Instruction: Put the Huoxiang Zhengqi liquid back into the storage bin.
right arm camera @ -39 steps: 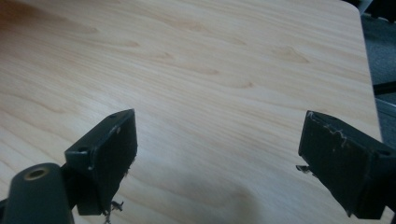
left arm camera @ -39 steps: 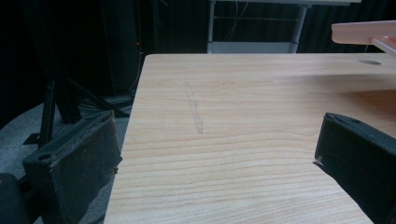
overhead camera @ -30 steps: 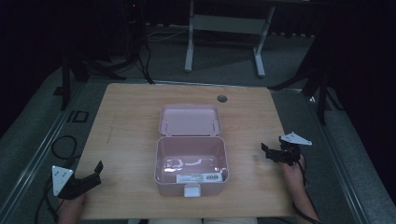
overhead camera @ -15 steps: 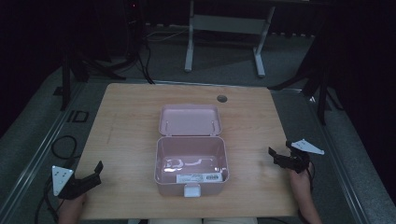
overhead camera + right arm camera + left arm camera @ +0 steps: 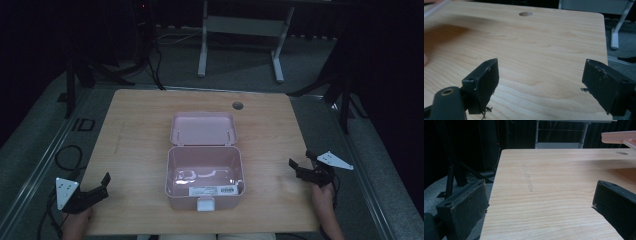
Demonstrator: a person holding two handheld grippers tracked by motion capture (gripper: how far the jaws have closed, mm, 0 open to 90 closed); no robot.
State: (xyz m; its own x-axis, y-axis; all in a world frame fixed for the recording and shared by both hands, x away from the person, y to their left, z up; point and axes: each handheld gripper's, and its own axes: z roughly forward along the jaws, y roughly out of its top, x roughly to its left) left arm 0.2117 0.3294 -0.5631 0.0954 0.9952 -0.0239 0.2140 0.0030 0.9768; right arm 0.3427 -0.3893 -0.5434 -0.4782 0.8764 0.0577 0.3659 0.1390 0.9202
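High view: an open pink plastic storage box (image 5: 205, 172) sits in the middle of the pale wooden table (image 5: 135, 130), its hinged lid (image 5: 202, 128) folded back flat on the far side and its white latch tab (image 5: 205, 204) facing the near edge. A white barcode label (image 5: 212, 190) lies low inside the front wall; the base otherwise looks bare apart from glare. Compared with a second ago, the right gripper (image 5: 302, 167) has drawn back toward the near right corner of the table, away from the box, while the left gripper (image 5: 97, 187) has stayed put at the near left corner. That suggests the opening step is over and both hands are parked. Each gripper is well apart from the box, one on either side.

Left gripper view: the black fingers (image 5: 464, 208) stand wide with nothing between them, only bare table showing in the gap. The edge of the pink lid (image 5: 619, 138) appears at the far right, well beyond the fingertips.

Right gripper view: the fingers (image 5: 485, 83) are likewise spread wide and empty over wood grain. A round cable hole (image 5: 525, 14) shows at the far side, and a blurred pink rim of the box (image 5: 435, 7) crosses the upper left corner, far from the fingers.
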